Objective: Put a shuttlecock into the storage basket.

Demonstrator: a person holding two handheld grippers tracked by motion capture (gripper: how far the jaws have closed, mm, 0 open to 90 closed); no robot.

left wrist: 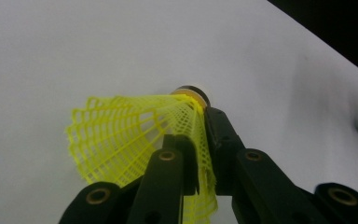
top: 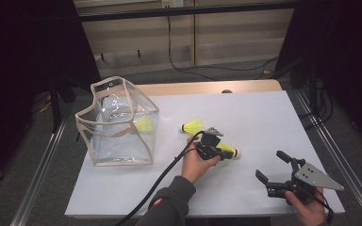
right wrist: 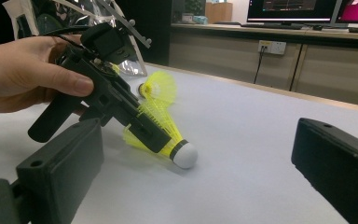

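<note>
1. A clear plastic tote bag (top: 118, 123) stands at the table's left, mouth up, one shuttlecock inside.
2. The left gripper (top: 220, 151) clamps a yellow mesh shuttlecock (left wrist: 135, 137) by its skirt, apparently for bagging.
3. The right gripper (top: 275, 168) waits, jaws spread, empty.

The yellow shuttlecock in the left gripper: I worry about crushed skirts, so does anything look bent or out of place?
Yes. The left gripper is shut on the shuttlecock, and its mesh skirt is squeezed flat between the jaws. A second shuttlecock lies loose on the table, and the clear bag stands upright.
</note>
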